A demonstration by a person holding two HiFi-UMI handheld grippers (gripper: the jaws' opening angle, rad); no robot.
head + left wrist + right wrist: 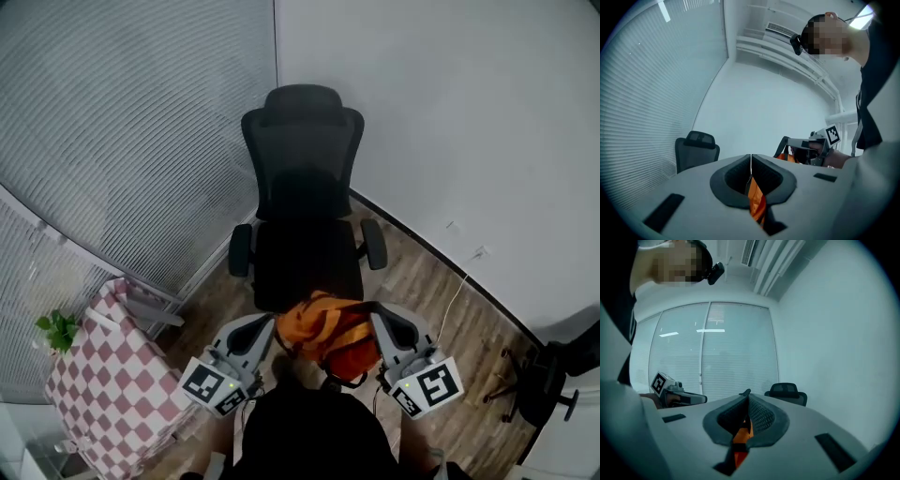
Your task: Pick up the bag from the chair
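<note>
An orange bag [326,333] with dark straps hangs in the air between my two grippers, in front of the black office chair [304,211] and clear of its seat. My left gripper [269,330] is shut on the bag's left side; orange fabric [756,201] is pinched between its jaws in the left gripper view. My right gripper [382,325] is shut on the bag's right side, with orange fabric [740,439] between its jaws in the right gripper view. The chair's seat is bare. Each gripper view shows the other gripper [818,147] [675,394] across the bag.
A table with a pink checked cloth [103,389] stands at the lower left with a small green plant [58,330] on it. Window blinds [122,122] run along the left, a white wall [450,122] behind the chair. Another dark chair base [544,380] stands at the right edge.
</note>
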